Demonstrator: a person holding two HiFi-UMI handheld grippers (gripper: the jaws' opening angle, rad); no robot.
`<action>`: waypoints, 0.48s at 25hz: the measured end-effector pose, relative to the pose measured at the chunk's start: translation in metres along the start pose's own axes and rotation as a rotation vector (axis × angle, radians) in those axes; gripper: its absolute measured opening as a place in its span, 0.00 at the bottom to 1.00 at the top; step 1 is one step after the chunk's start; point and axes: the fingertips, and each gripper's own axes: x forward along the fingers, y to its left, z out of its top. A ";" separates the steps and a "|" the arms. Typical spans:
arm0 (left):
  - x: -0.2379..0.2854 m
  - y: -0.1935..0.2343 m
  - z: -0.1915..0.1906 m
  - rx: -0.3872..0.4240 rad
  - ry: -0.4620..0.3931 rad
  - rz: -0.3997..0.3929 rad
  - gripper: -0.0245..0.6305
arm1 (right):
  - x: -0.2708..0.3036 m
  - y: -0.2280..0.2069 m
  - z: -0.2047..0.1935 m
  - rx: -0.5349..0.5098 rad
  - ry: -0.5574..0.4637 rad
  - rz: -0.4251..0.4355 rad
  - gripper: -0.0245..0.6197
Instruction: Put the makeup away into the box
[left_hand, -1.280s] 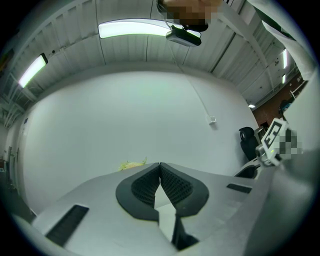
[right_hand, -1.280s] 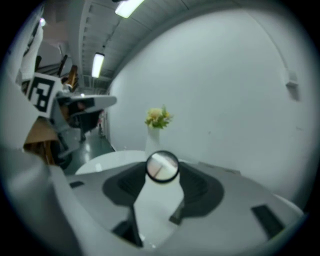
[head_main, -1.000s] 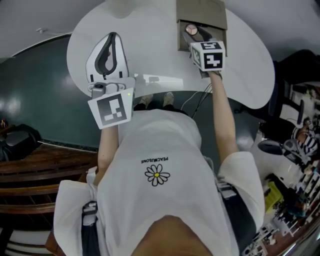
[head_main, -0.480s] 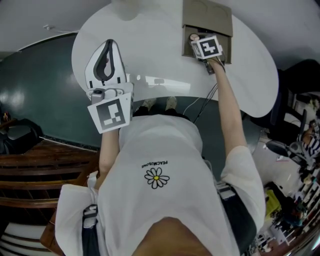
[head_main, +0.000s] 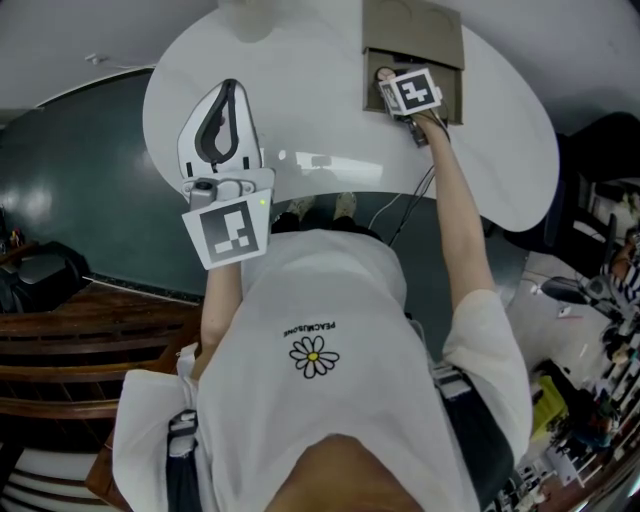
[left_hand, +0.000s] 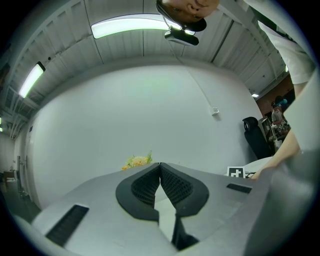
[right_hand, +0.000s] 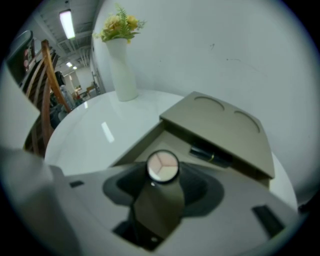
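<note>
My right gripper (right_hand: 162, 175) clasped the round three-tone powder compact (right_hand: 162, 166) just above the open tan box (right_hand: 175, 140). It should settle flat beside the black tube (right_hand: 207, 155) before release. My left gripper (left_hand: 160, 172) was clenched, empty.

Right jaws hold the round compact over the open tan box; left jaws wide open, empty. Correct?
Not quite: the left gripper has its jaws closed together, though empty, as the left gripper view shows. The rest stands: the right gripper holds the round three-tone powder compact over the open tan box.
</note>
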 end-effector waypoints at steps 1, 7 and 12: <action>0.000 0.001 0.000 0.000 -0.002 0.001 0.07 | 0.000 0.000 0.000 0.003 0.000 0.002 0.40; -0.006 0.005 -0.001 -0.001 -0.007 0.008 0.07 | 0.000 0.003 -0.006 0.033 -0.019 0.029 0.42; -0.004 0.005 0.002 -0.003 -0.018 -0.003 0.07 | -0.018 -0.004 0.013 0.062 -0.106 0.006 0.44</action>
